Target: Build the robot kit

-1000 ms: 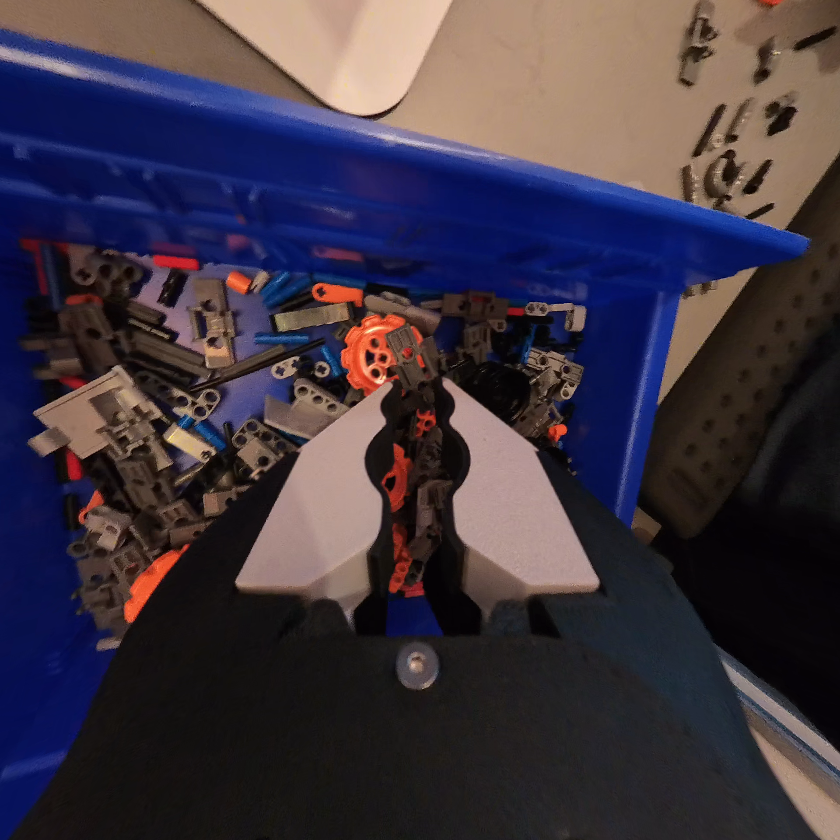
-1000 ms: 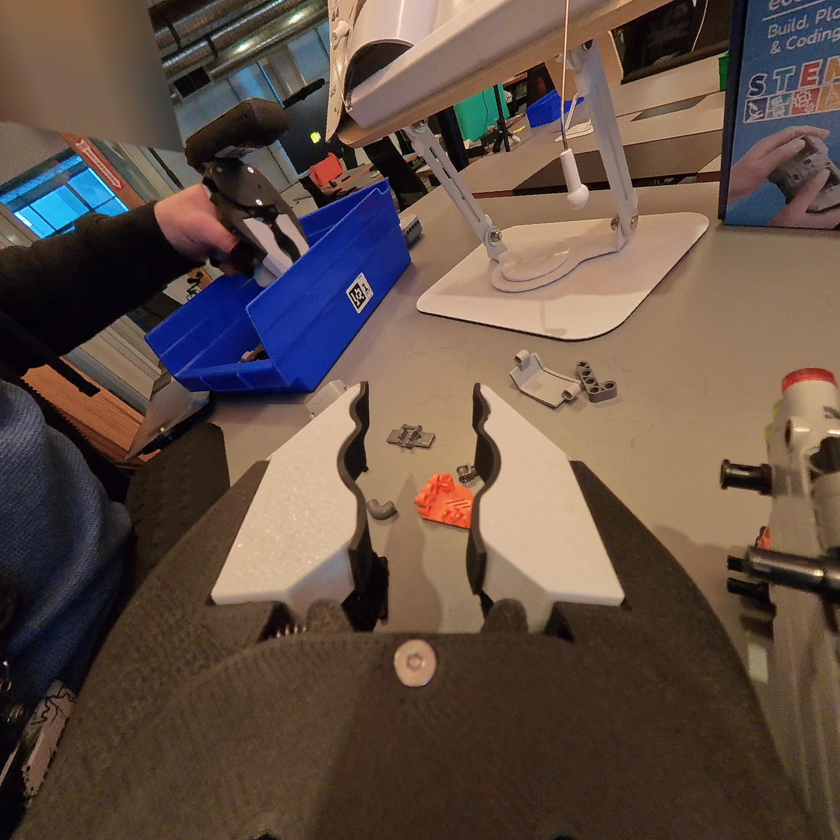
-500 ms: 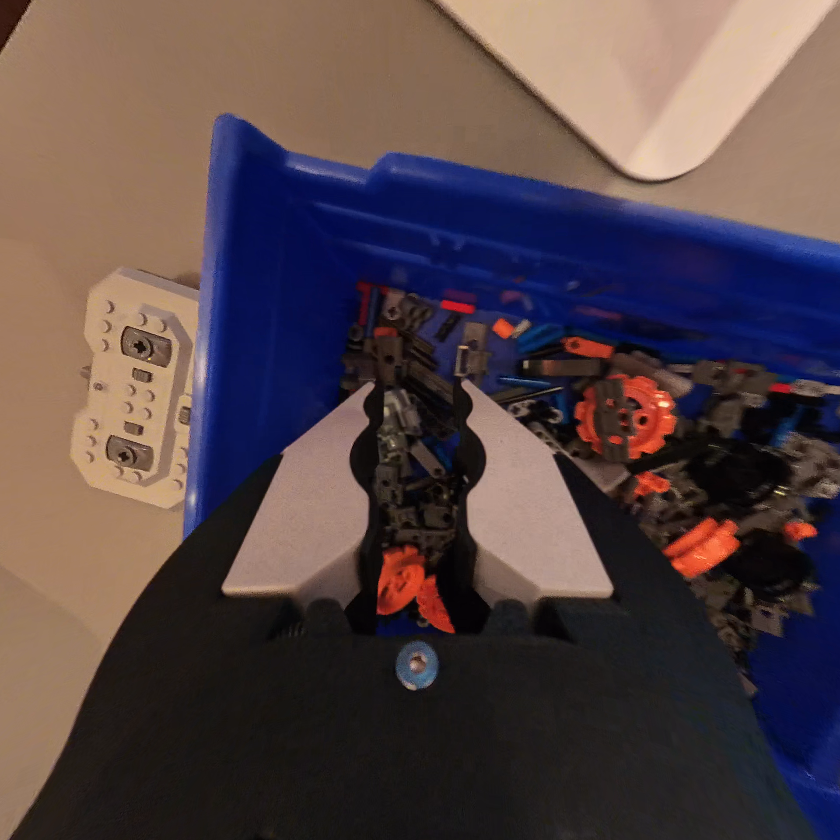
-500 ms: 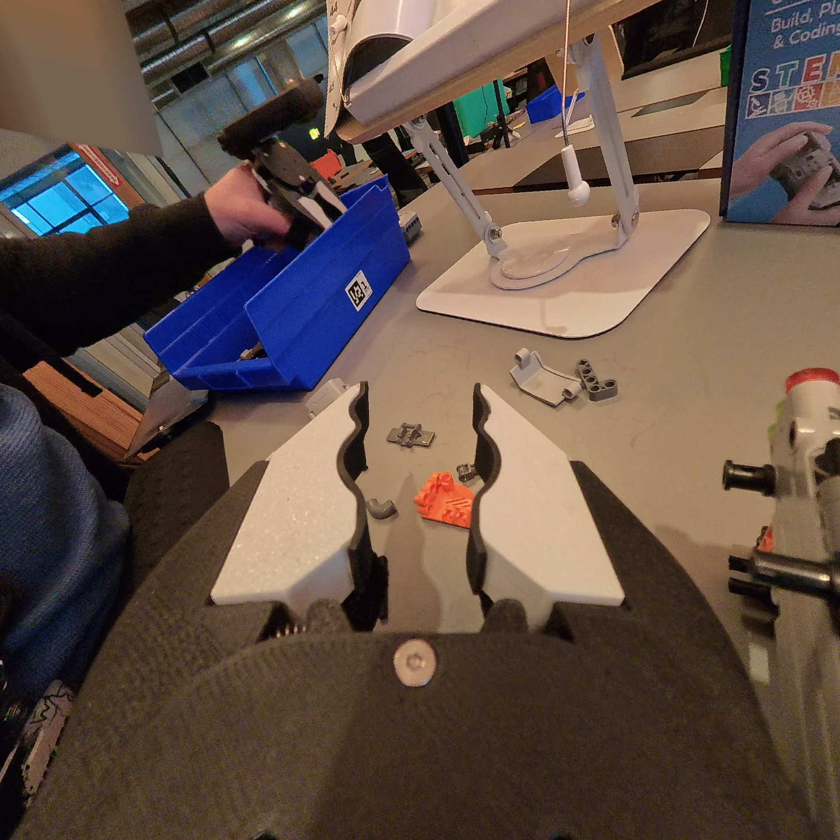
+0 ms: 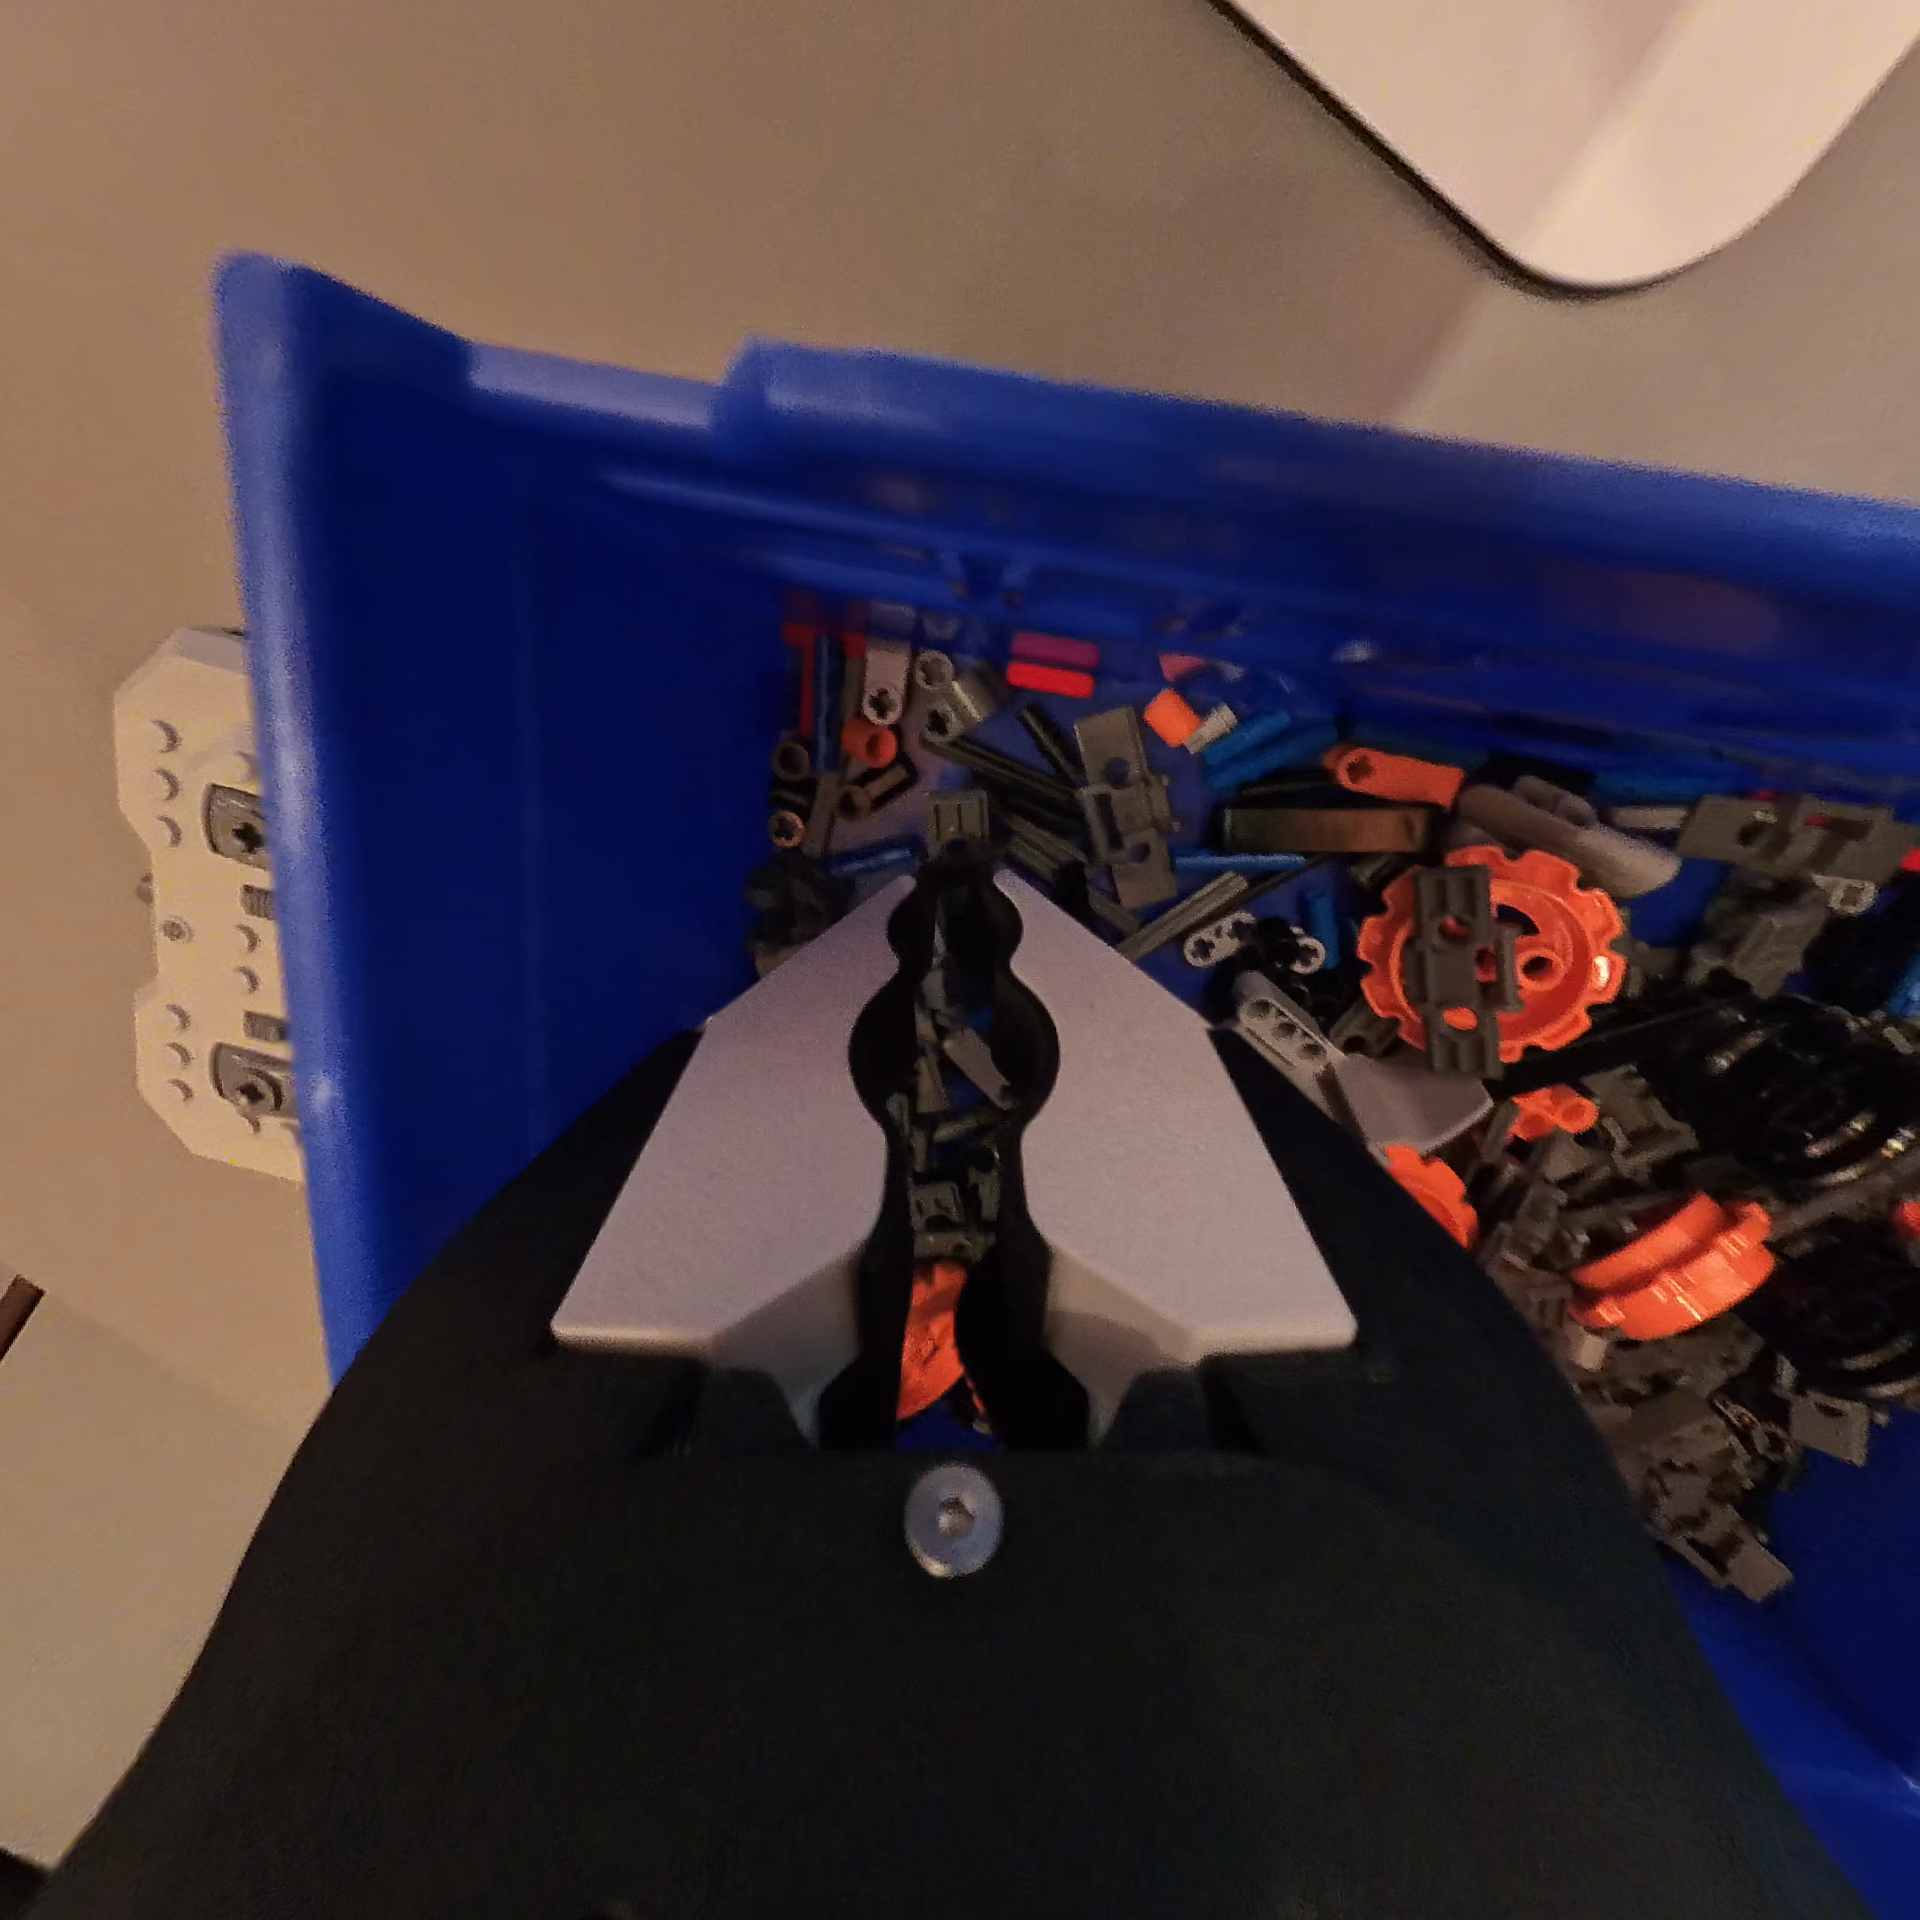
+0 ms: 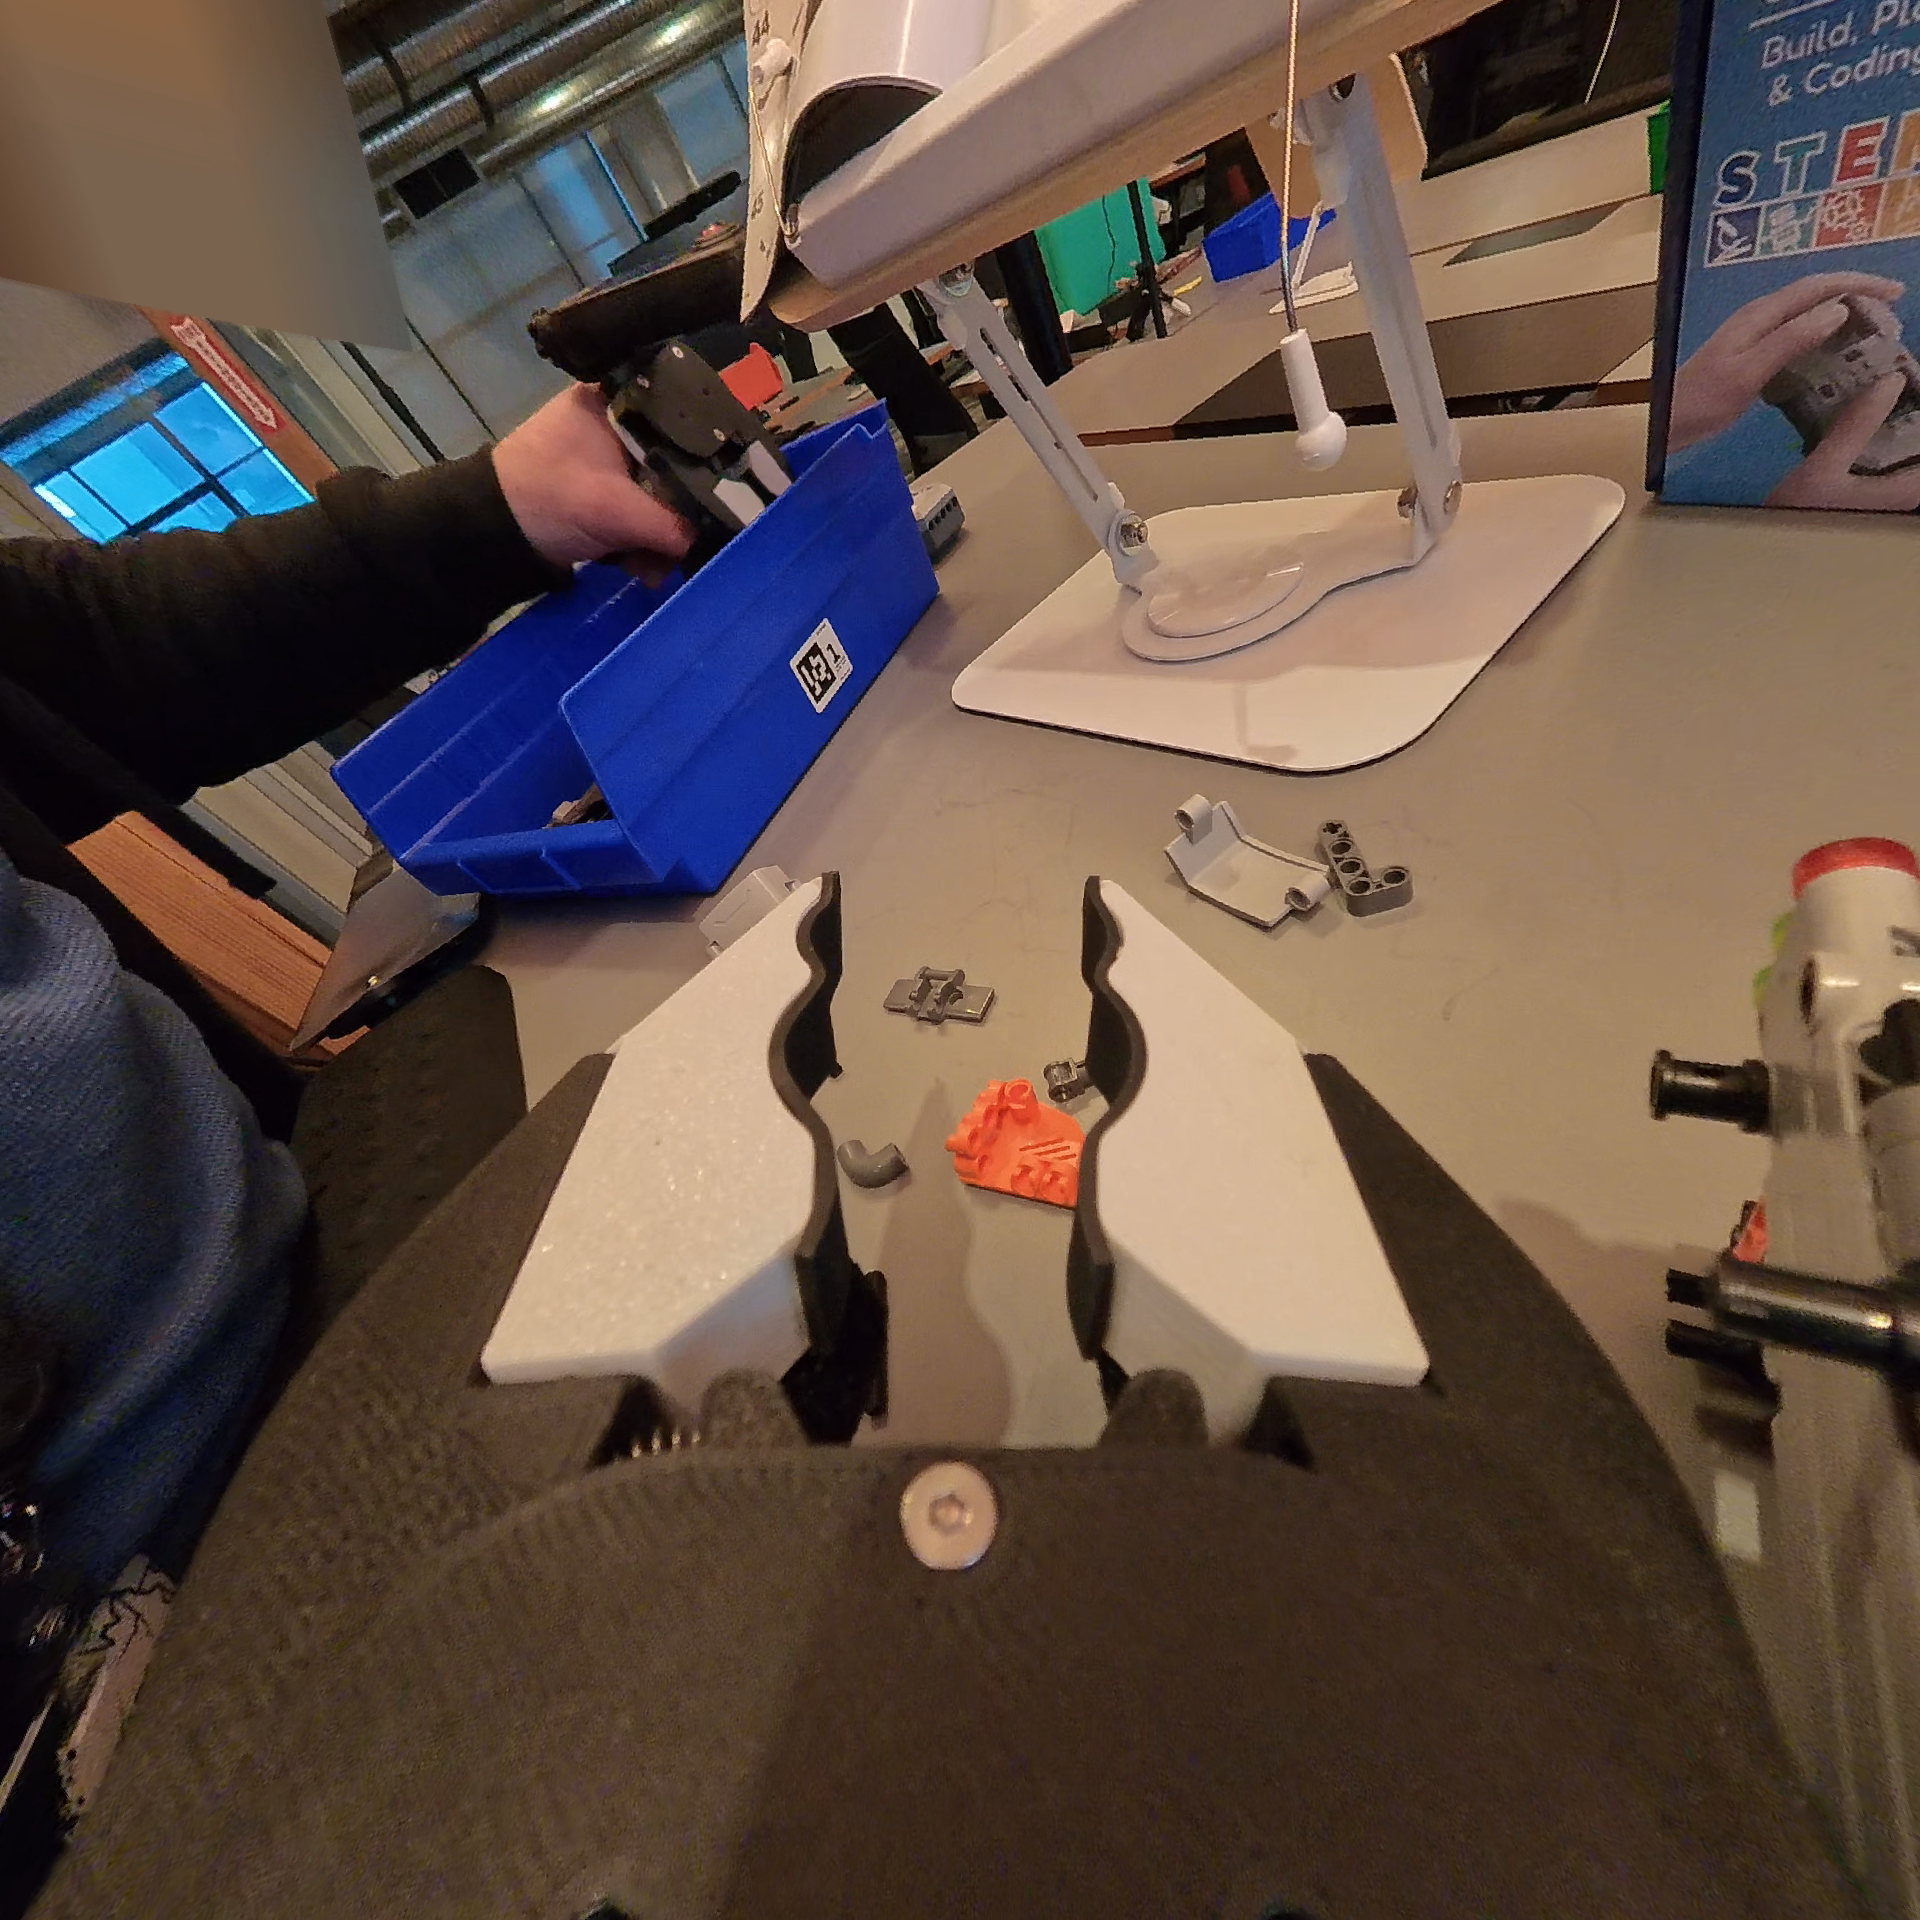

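My left gripper [image 5: 956,883] reaches down into a blue bin [image 5: 468,727] full of small grey, black, blue and orange building pieces. Its jaws are closed at the tips on a small dark grey piece [image 5: 958,819] near the bin's left end. An orange gear [image 5: 1496,977] lies to its right. In the right wrist view a hand holds that gripper [image 6: 727,468] inside the bin [image 6: 707,727]. My right gripper [image 6: 961,894] is open and empty, low over the grey table. An orange piece [image 6: 1013,1143], a grey elbow [image 6: 871,1162] and a grey link [image 6: 938,997] lie between its fingers.
A white stand base [image 6: 1299,665] sits beyond the bin and also shows in the left wrist view [image 5: 1558,135]. A white hub block [image 5: 197,904] lies left of the bin. A grey panel [image 6: 1236,873], an L-beam [image 6: 1361,883], a built model [image 6: 1839,1091] and a blue box [image 6: 1787,260] are on the right. Some 40 cm of space lies between my two pairs of fingers. My left gripper is the nearer one to the orange gear [image 5: 1496,977]: about 9 cm, against 30 cm.
My left gripper swung from the bin's right end to its left end, lowered, and its jaws went from apart to closed on the dark grey piece. The right gripper has not moved.
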A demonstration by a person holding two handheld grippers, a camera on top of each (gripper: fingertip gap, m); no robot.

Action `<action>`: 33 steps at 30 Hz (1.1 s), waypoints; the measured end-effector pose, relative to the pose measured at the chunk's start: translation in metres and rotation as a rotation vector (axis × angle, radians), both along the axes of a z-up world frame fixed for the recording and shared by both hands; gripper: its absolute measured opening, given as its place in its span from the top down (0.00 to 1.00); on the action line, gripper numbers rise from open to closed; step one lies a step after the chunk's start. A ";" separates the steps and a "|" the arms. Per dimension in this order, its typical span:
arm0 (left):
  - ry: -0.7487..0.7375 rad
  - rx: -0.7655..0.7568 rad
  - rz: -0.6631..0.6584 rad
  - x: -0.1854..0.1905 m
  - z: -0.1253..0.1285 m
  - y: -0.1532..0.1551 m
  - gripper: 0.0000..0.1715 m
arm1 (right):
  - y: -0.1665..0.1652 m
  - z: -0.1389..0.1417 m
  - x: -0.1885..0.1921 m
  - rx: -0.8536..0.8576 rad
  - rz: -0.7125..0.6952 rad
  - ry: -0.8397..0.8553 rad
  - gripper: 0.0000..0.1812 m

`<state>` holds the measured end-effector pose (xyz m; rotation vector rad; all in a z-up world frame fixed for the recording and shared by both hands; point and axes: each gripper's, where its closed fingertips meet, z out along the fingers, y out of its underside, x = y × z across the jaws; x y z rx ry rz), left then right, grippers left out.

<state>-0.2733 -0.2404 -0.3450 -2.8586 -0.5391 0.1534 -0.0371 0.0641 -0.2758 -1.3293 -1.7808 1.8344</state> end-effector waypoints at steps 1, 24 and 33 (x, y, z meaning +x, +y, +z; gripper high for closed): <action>-0.009 -0.004 -0.002 0.003 0.000 -0.001 0.97 | 0.000 0.000 0.000 -0.001 0.000 0.000 0.76; -0.053 0.074 0.037 0.023 0.041 -0.035 0.85 | 0.000 0.000 0.000 -0.003 0.002 0.002 0.76; 0.060 0.136 -0.014 0.016 0.051 -0.011 0.88 | -0.001 0.003 0.001 0.002 0.003 0.020 0.76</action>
